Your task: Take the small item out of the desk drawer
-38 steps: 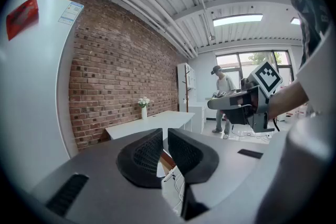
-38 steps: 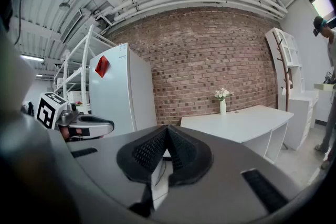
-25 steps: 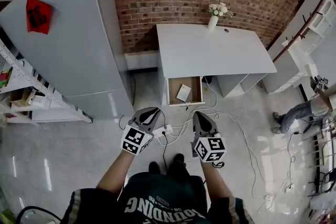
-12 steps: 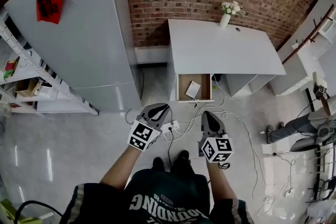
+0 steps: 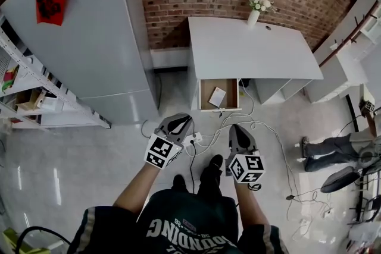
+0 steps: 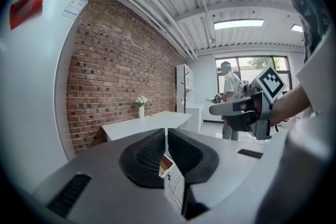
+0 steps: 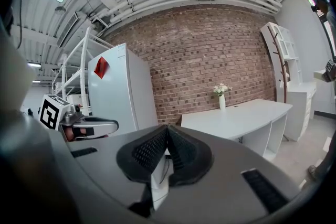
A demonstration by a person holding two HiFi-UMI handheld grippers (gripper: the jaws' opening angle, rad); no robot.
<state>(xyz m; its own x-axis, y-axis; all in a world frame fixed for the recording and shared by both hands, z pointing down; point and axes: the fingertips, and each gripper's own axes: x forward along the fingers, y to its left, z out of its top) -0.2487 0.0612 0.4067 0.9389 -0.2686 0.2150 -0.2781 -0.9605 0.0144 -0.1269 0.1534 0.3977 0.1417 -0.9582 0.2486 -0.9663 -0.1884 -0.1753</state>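
Note:
A white desk [image 5: 250, 44] stands against the brick wall. Its wooden drawer [image 5: 206, 94] is pulled open at the desk's left front, with a small white item [image 5: 217, 96] lying inside. My left gripper [image 5: 177, 123] is shut and empty, held over the floor well short of the drawer, below and to its left. My right gripper [image 5: 238, 134] is also shut with nothing in it, level with the left one, below and right of the drawer. In the left gripper view the jaws [image 6: 166, 134] meet with the desk [image 6: 144, 124] beyond. The right gripper view shows jaws [image 7: 167, 131] pressed together.
A tall grey fridge [image 5: 89, 38] stands left of the desk. Metal shelving [image 5: 30, 104] is at far left. A power strip [image 5: 191, 140] and white cables [image 5: 262, 134] trail on the floor before the drawer. A vase of flowers [image 5: 257, 8] sits on the desk. A person's legs [image 5: 330, 146] show at right.
The view has shifted; the desk and drawer now sit slightly higher and closer to centre. Both grippers stay shut and hold about the same place before me.

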